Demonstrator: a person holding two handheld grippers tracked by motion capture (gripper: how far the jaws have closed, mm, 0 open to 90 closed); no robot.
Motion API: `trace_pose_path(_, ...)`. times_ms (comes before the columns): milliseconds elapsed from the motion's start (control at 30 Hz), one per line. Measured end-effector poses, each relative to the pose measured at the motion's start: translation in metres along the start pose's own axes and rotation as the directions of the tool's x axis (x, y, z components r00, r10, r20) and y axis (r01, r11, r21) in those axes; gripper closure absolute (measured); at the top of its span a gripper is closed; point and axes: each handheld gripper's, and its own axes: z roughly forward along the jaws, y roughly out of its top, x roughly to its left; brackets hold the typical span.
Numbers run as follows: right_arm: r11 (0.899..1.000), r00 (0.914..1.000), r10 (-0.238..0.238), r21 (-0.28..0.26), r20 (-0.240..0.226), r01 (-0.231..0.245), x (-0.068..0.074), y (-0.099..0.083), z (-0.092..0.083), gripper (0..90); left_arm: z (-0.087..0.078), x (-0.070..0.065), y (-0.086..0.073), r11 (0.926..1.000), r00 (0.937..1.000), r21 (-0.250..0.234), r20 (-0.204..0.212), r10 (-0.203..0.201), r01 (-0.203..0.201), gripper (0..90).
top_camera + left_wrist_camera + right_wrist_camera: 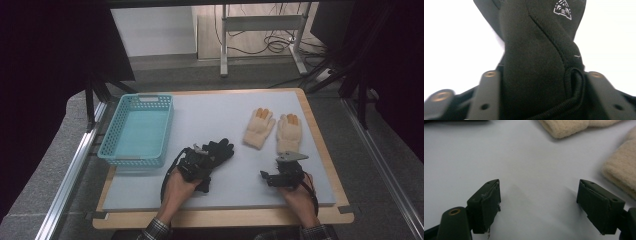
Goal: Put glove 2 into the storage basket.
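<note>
A black glove (pixel 220 149) lies on the grey mat (pixel 210 115), left of centre. My left gripper (pixel 201 159) is shut on its cuff end; in the left gripper view the black glove (pixel 534 50) is squeezed narrow between the two jaws of the left gripper (pixel 540 83). Two cream gloves with orange fingertips lie side by side at the right, one (pixel 259 128) beside the other (pixel 289 133). My right gripper (pixel 272 173) sits just in front of them, low over the mat. The right gripper (pixel 539 200) stands open with nothing between its jaws, the cream gloves (pixel 621 170) ahead to its right.
A turquoise plastic basket (pixel 150 96) with nothing in it stands at the mat's left edge. The mat lies on a wooden board (pixel 225 217). Beyond the table are a white stand's legs and loose cables (pixel 272 45) on the floor.
</note>
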Motion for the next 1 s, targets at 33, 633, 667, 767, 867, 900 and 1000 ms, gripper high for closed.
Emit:
trace_pose_path(33,1.000,1.0000,-0.001,0.002,0.001,0.001,0.000,0.000,0.000,19.1,-0.001,0.001,0.000,1.0000,1.0000,-0.002,0.007,-0.001,0.001,59.5)
trace_pose_path(633,1.000,1.0000,0.001,0.001,0.000,-0.001,0.000,0.000,0.000,19.0,-0.047,0.021,0.046,0.9971,0.9973,-0.059,-0.058,0.044,-0.047,63.2)
trace_pose_path(667,1.000,1.0000,0.001,0.001,0.000,-0.001,0.000,0.000,0.000,19.0,-0.050,0.023,0.048,0.9972,0.9972,-0.062,-0.064,0.037,-0.041,63.2)
trace_pose_path(767,1.000,1.0000,0.001,0.001,0.000,-0.001,0.000,0.000,0.000,19.0,-0.057,0.031,0.055,0.9972,0.9965,-0.067,-0.079,0.027,-0.032,63.2)
trace_pose_path(867,1.000,1.0000,0.001,0.001,0.000,-0.001,0.000,0.000,0.000,19.0,-0.066,0.041,0.061,0.9974,0.9952,-0.068,-0.096,0.018,-0.025,63.2)
trace_pose_path(900,1.000,1.0000,0.001,0.001,0.000,-0.001,0.000,0.000,0.000,19.0,-0.069,0.045,0.062,0.9972,0.9948,-0.072,-0.101,0.012,-0.019,63.2)
trace_pose_path(1000,1.000,1.0000,0.001,0.001,0.000,-0.001,0.000,0.000,0.000,19.0,-0.079,0.059,0.066,0.9970,0.9923,-0.077,-0.124,-0.005,-0.004,63.2)
